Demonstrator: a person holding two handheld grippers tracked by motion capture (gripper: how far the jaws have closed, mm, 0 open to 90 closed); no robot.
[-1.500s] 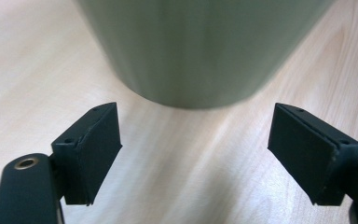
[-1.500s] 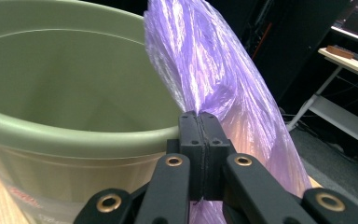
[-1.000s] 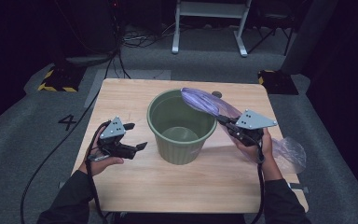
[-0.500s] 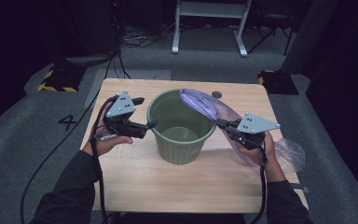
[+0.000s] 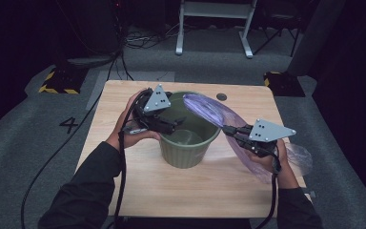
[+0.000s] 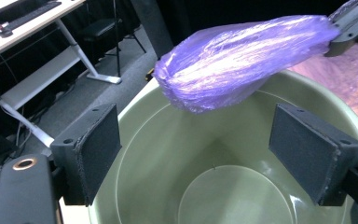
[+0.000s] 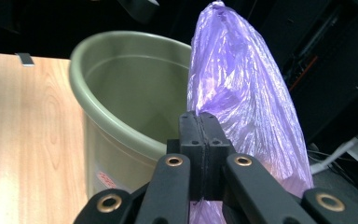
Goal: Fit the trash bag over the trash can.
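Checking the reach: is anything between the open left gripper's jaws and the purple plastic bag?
No: in the left gripper view, the left gripper faces the purple plastic bag across the green plastic bucket mouth.

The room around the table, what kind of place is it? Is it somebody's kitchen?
Probably not a kitchen: more likely a lab or studio for recording. The floor is grey carpet with a painted number 4, cables trail across it, and a yellow-and-black striped block sits beside the wooden table.
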